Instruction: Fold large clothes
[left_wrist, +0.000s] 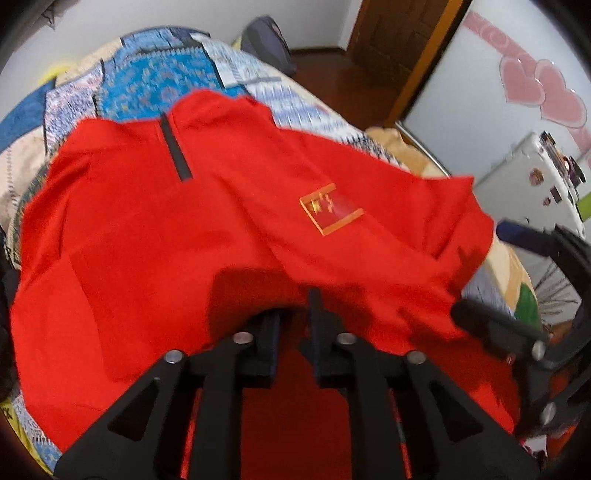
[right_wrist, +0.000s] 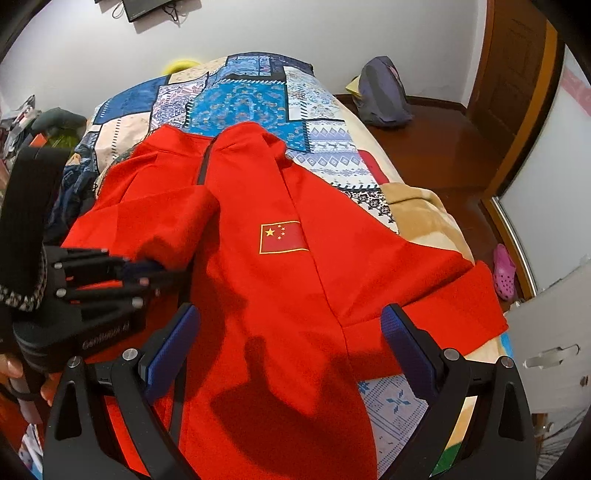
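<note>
A large red shirt (right_wrist: 280, 206) with a dark zip collar and a flag patch (right_wrist: 282, 236) lies spread on a patchwork bedspread (right_wrist: 255, 88). It also shows in the left wrist view (left_wrist: 184, 221). My left gripper (left_wrist: 295, 314) is shut on the red shirt's near left edge, lifting a fold of cloth; it also shows in the right wrist view (right_wrist: 147, 273). My right gripper (right_wrist: 291, 332) is open, hovering over the shirt's lower middle, holding nothing. It also shows at the right in the left wrist view (left_wrist: 476, 273).
The bed's right edge drops to a brown wooden floor (right_wrist: 436, 147) with a grey bag (right_wrist: 382, 92) and a pink shoe (right_wrist: 504, 271). A door (right_wrist: 517, 74) and white cabinet (left_wrist: 532, 184) stand right. Clutter (right_wrist: 44, 125) lies left of the bed.
</note>
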